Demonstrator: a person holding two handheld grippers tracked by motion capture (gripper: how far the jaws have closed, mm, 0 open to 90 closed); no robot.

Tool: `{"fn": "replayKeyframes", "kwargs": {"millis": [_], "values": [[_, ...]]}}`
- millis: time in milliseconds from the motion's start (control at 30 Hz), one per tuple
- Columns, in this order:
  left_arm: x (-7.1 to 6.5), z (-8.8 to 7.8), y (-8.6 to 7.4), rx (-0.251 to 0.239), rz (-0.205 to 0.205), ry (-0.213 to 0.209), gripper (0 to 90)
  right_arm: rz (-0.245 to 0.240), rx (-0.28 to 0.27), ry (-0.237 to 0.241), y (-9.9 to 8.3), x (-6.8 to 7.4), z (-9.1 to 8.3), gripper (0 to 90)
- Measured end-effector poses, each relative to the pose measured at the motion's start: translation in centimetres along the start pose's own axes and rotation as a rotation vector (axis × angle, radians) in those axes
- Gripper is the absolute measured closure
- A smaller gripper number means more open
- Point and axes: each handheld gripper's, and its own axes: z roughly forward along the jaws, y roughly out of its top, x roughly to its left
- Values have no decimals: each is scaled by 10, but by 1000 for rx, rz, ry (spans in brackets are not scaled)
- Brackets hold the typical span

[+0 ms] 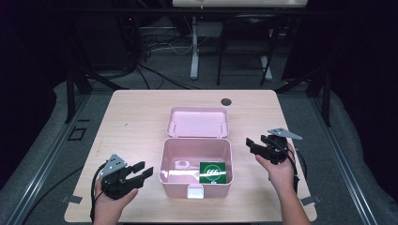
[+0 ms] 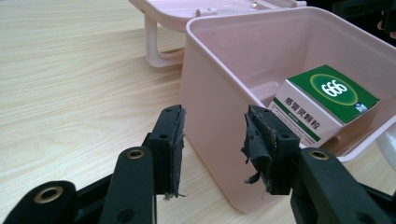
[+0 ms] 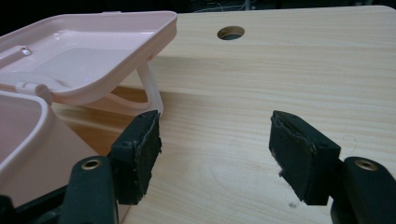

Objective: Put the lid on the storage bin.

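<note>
Sitting open, pink box (image 1: 196,161) (lid flung back) holds green-white carton (image 1: 212,172)

Smooth, glossy pink plastic box (image 1: 195,161) beside the left claw (image 1: 144,171); printed cardboard carton (image 2: 324,102) inside. Matt pale wood-grain counter (image 3: 280,70). Claw pads (image 3: 299,151) look like frayed black rubber.

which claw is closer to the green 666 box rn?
Right, narrowly. The right claw hovers open just outside the pink bin, beyond the side where the green box sits. The left claw is open past the opposite wall.
</note>
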Motion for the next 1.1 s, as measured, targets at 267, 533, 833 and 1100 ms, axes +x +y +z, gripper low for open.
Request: {"fn": "replayKeyframes", "kwargs": {"millis": [267,533,833,1100], "values": [[3,-1,-3,7,-11,6,558,6,-20,17,0,2,-1,329],[2,1,-2,9,-8,8,557,21,-40,39,2,5,-2,329],[5,2,2,11,-1,6,556,25,-55,65,4,9,-3,330],[7,9,11,6,3,-2,554,17,-54,95,6,15,-6,341]]}}
